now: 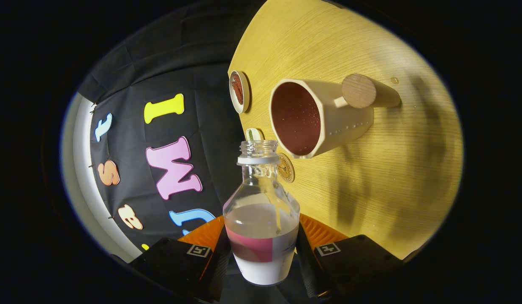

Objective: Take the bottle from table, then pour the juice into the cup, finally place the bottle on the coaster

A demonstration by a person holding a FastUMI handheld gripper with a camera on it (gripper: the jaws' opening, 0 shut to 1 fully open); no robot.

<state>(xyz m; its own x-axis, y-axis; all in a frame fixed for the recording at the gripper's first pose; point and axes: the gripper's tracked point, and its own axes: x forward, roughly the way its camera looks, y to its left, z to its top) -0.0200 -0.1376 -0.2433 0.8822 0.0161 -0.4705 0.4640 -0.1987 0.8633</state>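
Observation:
My gripper (262,249) is shut on a clear bottle (261,219) that has a pink label and is partly full of white liquid. The bottle is uncapped and its open neck points forward, toward the cup. The whole view is rolled sideways, so the bottle is tilted. Just beyond the bottle's mouth a cream cup (316,118) with a dark red inside and a round wooden handle stands on the yellow wooden table (392,169). A small round coaster (285,167) with a printed emblem lies on the table beside the bottle's neck, between bottle and cup.
A small round white dish (239,91) with a reddish-brown inside sits near the table's edge beyond the cup. A white bottle cap (254,134) lies by that edge behind the bottle's mouth. A droplet (395,80) glints past the cup's handle.

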